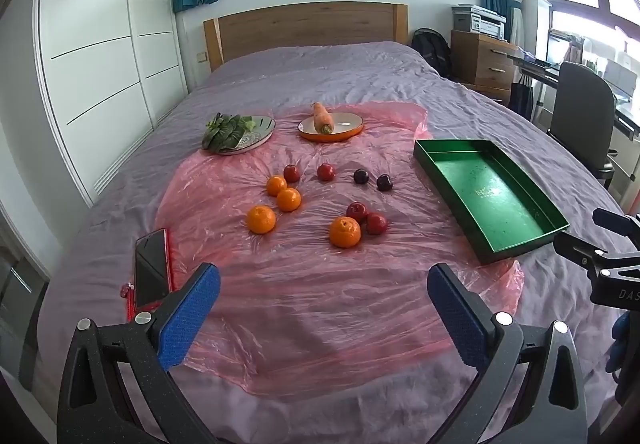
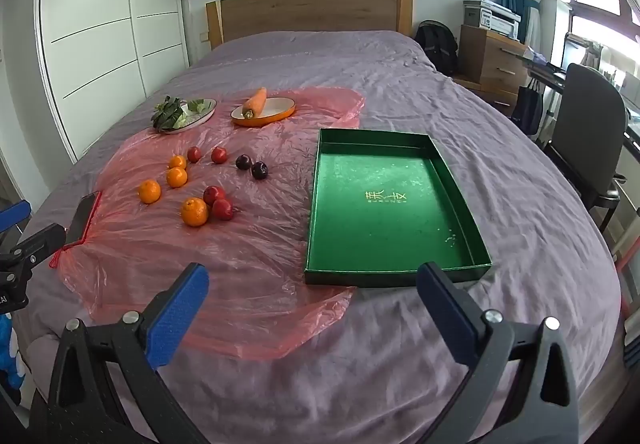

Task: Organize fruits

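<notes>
Several oranges, red fruits and two dark plums lie loose on a pink plastic sheet (image 1: 304, 296) on the bed. The nearest orange (image 1: 345, 232) touches two red fruits (image 1: 357, 211). The dark plums (image 1: 361, 176) lie further back. An empty green tray (image 1: 496, 195) sits to the right; it also shows in the right wrist view (image 2: 384, 203). My left gripper (image 1: 324, 296) is open and empty, short of the fruit. My right gripper (image 2: 312, 296) is open and empty, just before the tray's near edge.
A plate with leafy greens (image 1: 236, 131) and an orange-rimmed plate with a carrot (image 1: 328, 123) stand behind the fruit. A phone in a red case (image 1: 150, 268) lies at the sheet's left edge. An office chair (image 2: 592, 147) and desk stand right of the bed.
</notes>
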Action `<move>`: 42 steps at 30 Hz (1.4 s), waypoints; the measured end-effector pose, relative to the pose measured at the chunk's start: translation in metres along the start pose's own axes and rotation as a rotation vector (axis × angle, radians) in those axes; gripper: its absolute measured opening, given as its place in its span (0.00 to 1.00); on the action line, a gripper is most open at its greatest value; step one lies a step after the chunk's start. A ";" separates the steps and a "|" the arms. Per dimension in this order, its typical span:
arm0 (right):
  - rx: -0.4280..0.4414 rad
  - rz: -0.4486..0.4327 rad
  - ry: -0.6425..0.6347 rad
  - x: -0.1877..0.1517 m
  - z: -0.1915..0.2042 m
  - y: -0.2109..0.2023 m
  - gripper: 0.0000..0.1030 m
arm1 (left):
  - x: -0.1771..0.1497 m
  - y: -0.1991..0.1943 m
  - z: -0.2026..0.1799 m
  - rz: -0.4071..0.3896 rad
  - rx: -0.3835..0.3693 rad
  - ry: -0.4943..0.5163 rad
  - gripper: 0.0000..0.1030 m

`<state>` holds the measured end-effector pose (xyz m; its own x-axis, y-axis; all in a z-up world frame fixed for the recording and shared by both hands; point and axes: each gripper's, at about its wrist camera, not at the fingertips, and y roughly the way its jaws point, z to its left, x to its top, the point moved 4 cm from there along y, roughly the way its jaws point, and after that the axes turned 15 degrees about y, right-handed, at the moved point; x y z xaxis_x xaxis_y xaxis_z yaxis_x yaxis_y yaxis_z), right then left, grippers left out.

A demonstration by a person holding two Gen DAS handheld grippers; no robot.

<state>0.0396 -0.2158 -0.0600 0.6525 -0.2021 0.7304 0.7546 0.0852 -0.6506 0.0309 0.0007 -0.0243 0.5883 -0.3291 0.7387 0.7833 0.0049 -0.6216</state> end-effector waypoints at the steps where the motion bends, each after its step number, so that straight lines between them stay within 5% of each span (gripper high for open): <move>1: 0.000 0.002 0.000 0.000 0.000 0.000 1.00 | 0.000 0.000 0.000 0.000 -0.001 -0.003 0.99; 42: 0.058 0.036 0.010 0.000 0.009 -0.005 1.00 | -0.010 0.006 0.012 0.039 -0.027 -0.044 0.99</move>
<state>0.0366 -0.2078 -0.0546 0.6785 -0.2072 0.7048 0.7338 0.1485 -0.6629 0.0324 0.0151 -0.0325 0.6271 -0.2873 0.7240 0.7542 -0.0085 -0.6566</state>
